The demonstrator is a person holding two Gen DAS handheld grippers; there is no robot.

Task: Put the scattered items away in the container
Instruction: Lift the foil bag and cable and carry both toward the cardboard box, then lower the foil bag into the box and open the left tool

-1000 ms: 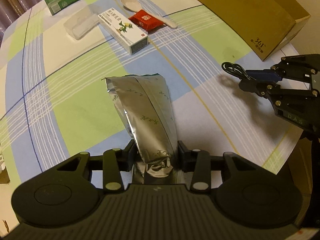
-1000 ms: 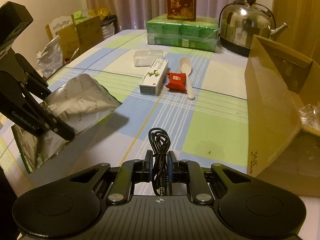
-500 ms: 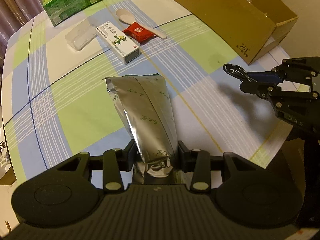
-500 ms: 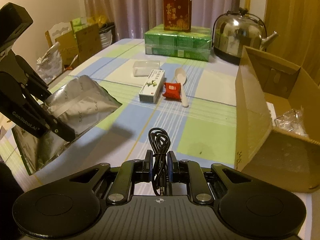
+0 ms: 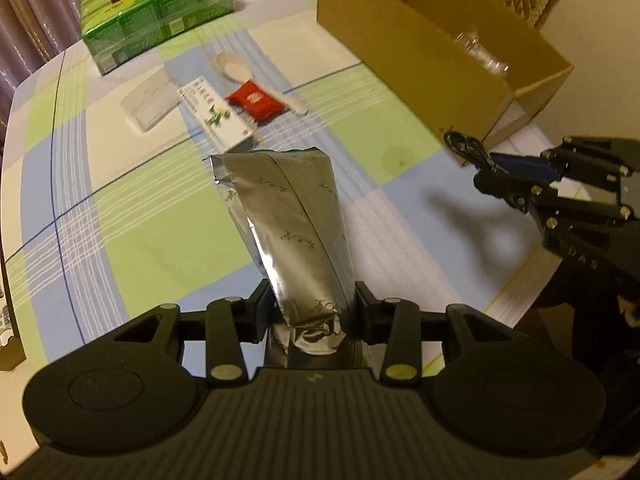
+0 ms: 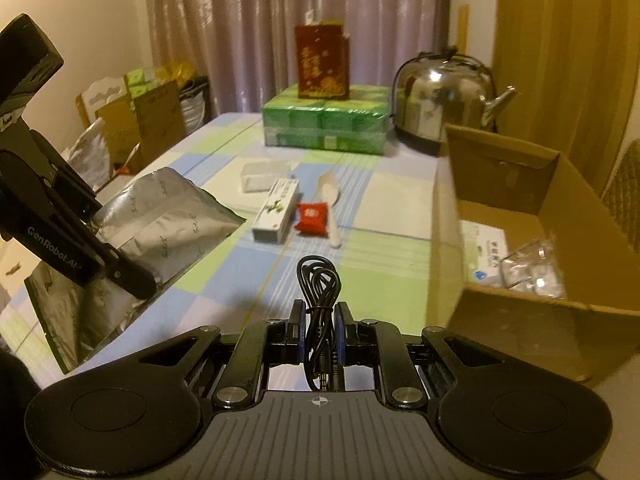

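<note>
My left gripper (image 5: pixel 311 307) is shut on the lower end of a silver foil pouch (image 5: pixel 288 224), held above the checked tablecloth. The same pouch (image 6: pixel 160 224) hangs from that gripper (image 6: pixel 120 276) at the left of the right wrist view. My right gripper (image 6: pixel 319 322) is shut on a coiled black cable (image 6: pixel 319 284); from the left wrist it shows at the right (image 5: pixel 486 174), its cable (image 5: pixel 466 147) near the corner of the open cardboard box (image 5: pixel 424 40). The box (image 6: pixel 520 312) holds clear plastic pieces and a white packet.
On the cloth lie a white medicine carton (image 6: pixel 278 210), a red sachet (image 6: pixel 311 218), a white spoon (image 6: pixel 330 200) and a clear plastic case (image 6: pixel 262 176). Behind them stand green packs (image 6: pixel 326 124) with a red box on top, and a steel kettle (image 6: pixel 444 100).
Both grippers have risen with their loads; the table and box now lie lower and farther, and more of the box's inside shows.
</note>
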